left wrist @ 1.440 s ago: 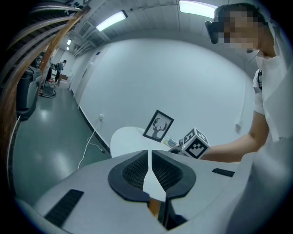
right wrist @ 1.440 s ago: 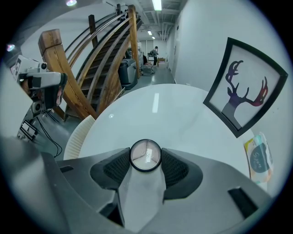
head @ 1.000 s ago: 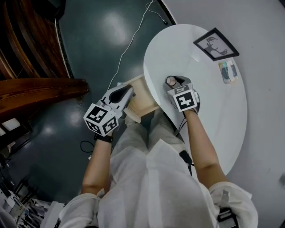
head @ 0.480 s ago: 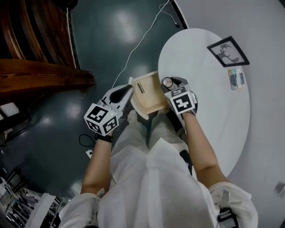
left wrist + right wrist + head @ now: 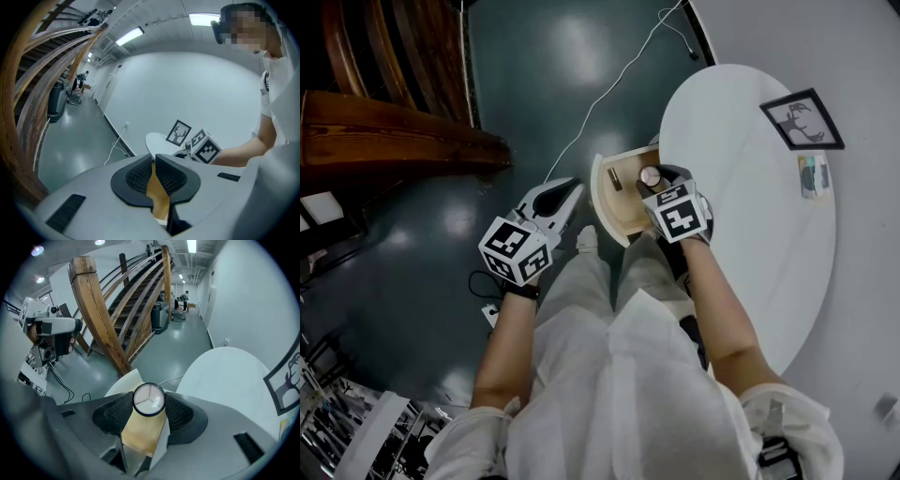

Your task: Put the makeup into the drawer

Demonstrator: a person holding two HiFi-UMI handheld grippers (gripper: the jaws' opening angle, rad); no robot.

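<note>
- A round white desk (image 5: 750,216) stands on a dark, glossy floor (image 5: 441,225).
- A black-framed picture (image 5: 802,119) lies flat near the desk's far edge.
- A small flat card (image 5: 814,175) lies just beside the picture.
- A wooden drawer (image 5: 619,199) stands open at the desk's left edge.
- A white cable (image 5: 598,97) trails across the floor.

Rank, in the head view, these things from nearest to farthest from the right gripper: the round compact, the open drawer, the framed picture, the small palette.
1. The round compact: held in the tongs of the right gripper.
2. The drawer: open, just beneath and left of the tongs.
3. The framed picture and the small palette, far right on the table: too close to call.
</note>
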